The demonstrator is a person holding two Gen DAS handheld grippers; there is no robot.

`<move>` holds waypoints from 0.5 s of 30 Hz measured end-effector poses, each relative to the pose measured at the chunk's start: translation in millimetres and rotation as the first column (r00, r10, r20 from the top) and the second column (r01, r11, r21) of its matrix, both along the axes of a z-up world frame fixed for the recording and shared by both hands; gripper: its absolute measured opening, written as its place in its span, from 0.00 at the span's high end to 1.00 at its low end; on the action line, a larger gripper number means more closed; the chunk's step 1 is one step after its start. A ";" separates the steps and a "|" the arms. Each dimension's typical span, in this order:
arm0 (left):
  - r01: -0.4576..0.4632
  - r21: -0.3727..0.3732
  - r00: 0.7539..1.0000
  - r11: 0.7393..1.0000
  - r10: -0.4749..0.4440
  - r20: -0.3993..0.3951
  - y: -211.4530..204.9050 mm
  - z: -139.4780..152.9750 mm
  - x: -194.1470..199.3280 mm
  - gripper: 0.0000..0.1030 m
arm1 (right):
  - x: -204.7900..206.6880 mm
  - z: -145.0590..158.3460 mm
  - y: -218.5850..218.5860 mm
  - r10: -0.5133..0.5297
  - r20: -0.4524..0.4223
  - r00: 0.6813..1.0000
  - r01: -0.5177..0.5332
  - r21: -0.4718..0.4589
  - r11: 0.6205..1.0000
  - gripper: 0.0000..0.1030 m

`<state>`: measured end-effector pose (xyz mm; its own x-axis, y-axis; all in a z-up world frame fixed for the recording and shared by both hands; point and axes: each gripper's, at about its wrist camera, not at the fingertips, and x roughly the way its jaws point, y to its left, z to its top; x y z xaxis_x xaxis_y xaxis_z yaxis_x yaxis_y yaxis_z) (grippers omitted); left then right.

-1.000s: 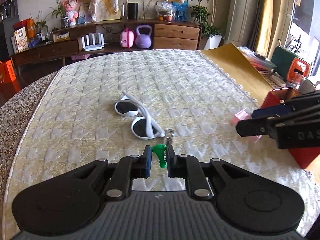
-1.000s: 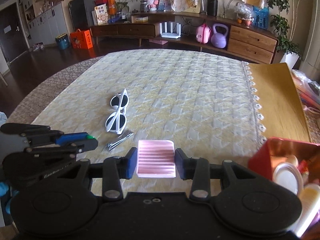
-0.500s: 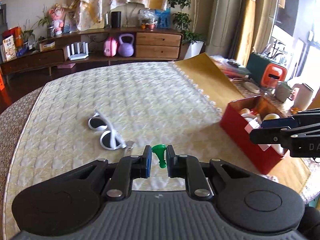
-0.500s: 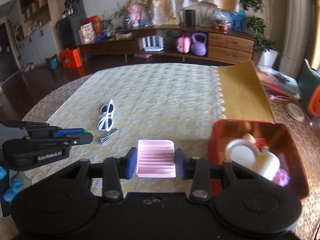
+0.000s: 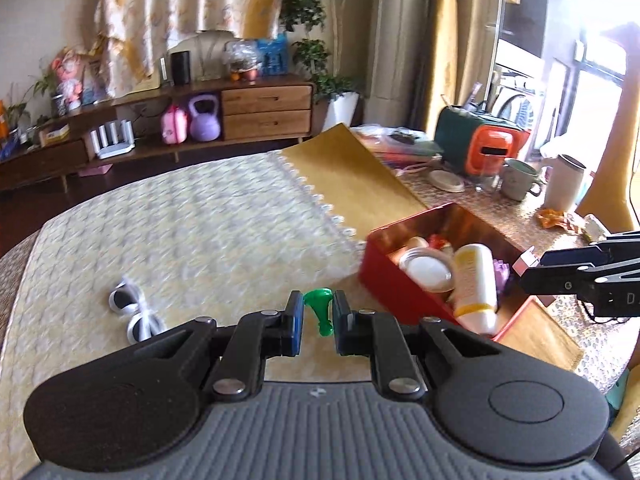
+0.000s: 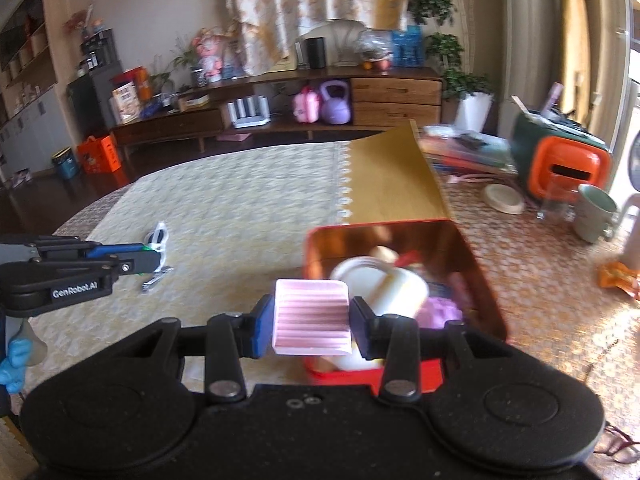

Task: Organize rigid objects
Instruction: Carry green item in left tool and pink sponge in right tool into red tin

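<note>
While the cloth-covered surface (image 5: 224, 232) fills both views, a red box (image 6: 472, 264) of bottles and jars sits at its right. White sunglasses (image 5: 134, 312) lie at the near left. The right hand-held gripper (image 6: 312, 316) clamps a pink ridged block (image 6: 311, 316) at the box's near rim; the left hand-held gripper (image 5: 317, 322), nearly closed, pinches a small green funnel (image 5: 319, 309) over the cloth left of the box.
</note>
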<state>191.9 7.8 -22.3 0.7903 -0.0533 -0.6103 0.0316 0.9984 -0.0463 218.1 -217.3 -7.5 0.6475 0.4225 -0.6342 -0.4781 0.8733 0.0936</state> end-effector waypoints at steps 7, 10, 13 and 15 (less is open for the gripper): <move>0.063 0.005 0.998 0.998 -0.063 -0.009 -35.5 1.8 23.2 0.86 | 8.8 -6.5 -35.0 -0.060 -0.002 0.998 0.060 0.000 0.998 0.61; 0.094 -0.010 0.995 0.995 -0.095 -0.035 -48.8 -1.8 35.5 0.86 | 12.9 -10.0 -47.4 -0.082 -0.005 0.997 0.082 0.009 0.997 0.61; 0.117 -0.015 0.991 0.993 -0.117 -0.061 -60.9 -7.7 47.1 0.86 | 18.6 -13.3 -58.7 -0.097 -0.004 0.995 0.097 0.003 0.995 0.61; 0.130 -0.009 0.989 0.992 -0.130 -0.073 -67.6 -11.5 55.1 0.86 | 25.0 -15.5 -66.5 -0.106 -0.005 0.994 0.106 0.004 0.994 0.61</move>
